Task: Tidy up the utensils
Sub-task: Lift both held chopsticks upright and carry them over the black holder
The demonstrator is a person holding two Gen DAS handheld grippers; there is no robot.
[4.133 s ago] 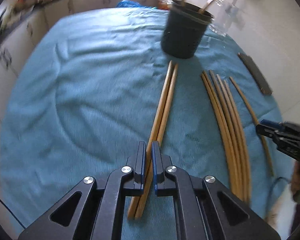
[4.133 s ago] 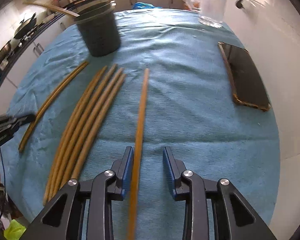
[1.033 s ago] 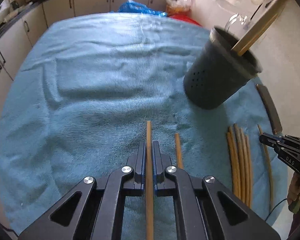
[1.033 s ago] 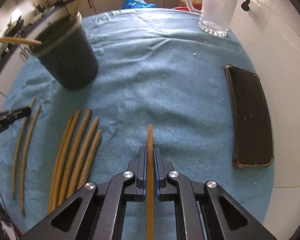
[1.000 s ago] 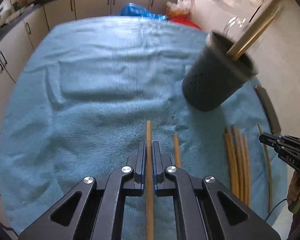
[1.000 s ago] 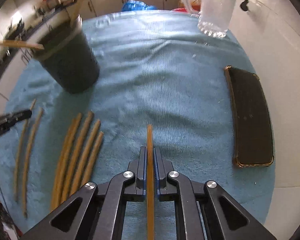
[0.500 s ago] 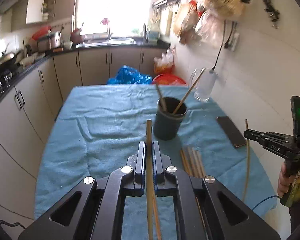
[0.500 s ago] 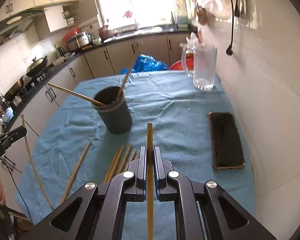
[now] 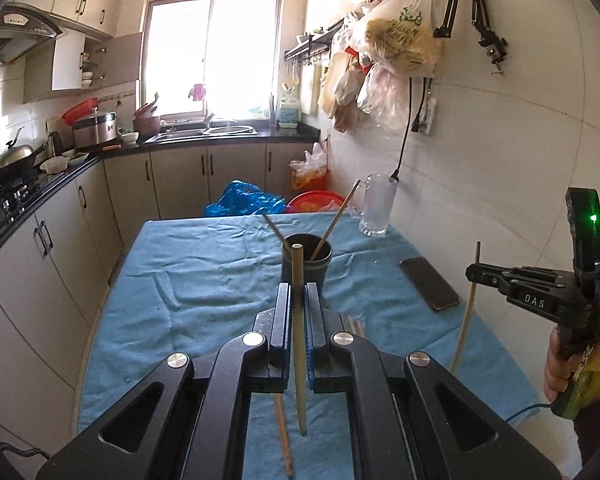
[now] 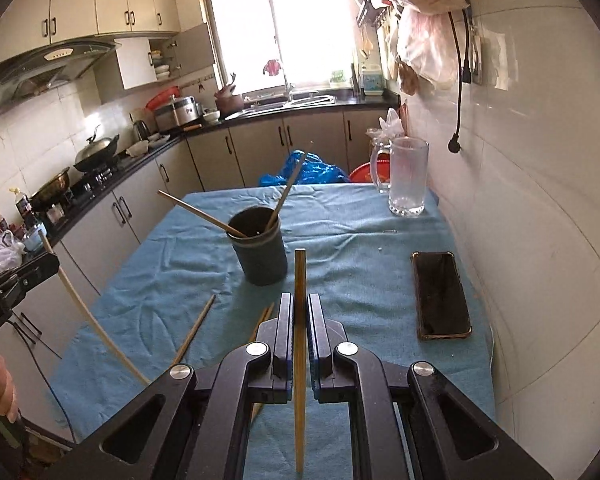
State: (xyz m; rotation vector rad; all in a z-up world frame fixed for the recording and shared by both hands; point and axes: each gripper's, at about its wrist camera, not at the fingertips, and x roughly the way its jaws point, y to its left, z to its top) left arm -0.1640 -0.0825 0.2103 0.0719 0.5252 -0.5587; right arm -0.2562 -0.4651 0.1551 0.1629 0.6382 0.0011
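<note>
My left gripper is shut on a wooden chopstick, held in the air above the blue cloth, in line with the dark holder cup. My right gripper is shut on another chopstick, which hangs clear of the cloth on the near side of the cup. Two chopsticks stand slanted in the cup. One loose chopstick lies on the cloth, and several more lie partly hidden under my right gripper. Each gripper shows at the edge of the other's view, chopstick hanging from its jaws.
A black phone lies on the cloth near the tiled wall on the right. A glass mug stands at the far right corner. Kitchen cabinets run along the left, past the table's edge.
Both grippers have risen and tilted up, each lifting its chopstick off the cloth. The views now take in the whole table and the kitchen, with the cup farther off.
</note>
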